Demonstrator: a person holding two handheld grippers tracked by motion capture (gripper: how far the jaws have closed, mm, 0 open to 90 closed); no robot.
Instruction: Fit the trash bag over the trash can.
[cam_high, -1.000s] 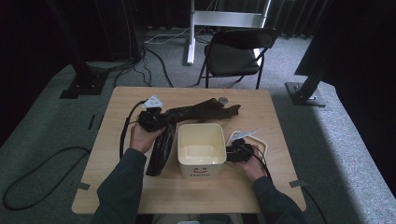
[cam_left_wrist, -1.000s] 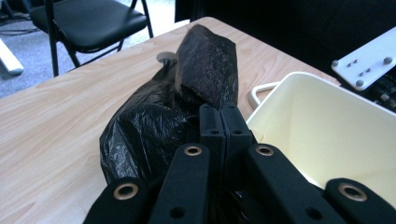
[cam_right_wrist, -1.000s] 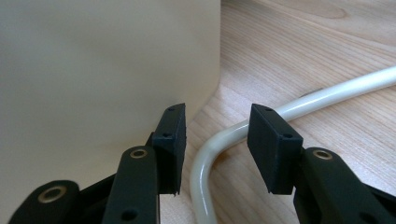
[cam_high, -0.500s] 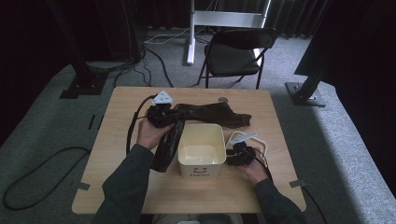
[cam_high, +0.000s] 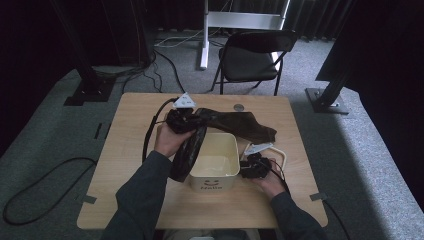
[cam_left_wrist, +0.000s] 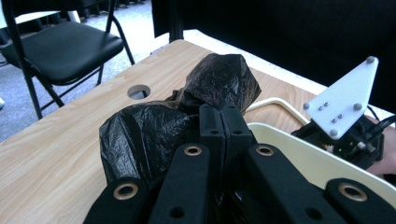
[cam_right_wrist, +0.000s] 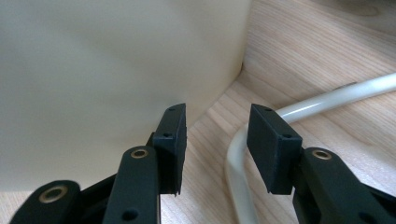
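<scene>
A black plastic bag (cam_high: 200, 135) is pinched by the left gripper (cam_left_wrist: 223, 122) above the surface (cam_high: 125, 160), draped over the cream bin (cam_high: 215, 162), beside which the right gripper (cam_right_wrist: 215, 140) is held spread.

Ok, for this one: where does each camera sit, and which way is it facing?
High view: above the person's side, looking forward and down on the table; both forearms, left gripper, right gripper.
Left gripper view: rides the left gripper, facing across the table; fingers shut on the black plastic bag.
Right gripper view: rides the right gripper, low, open beside the cream bin.
All three share the bin.
</scene>
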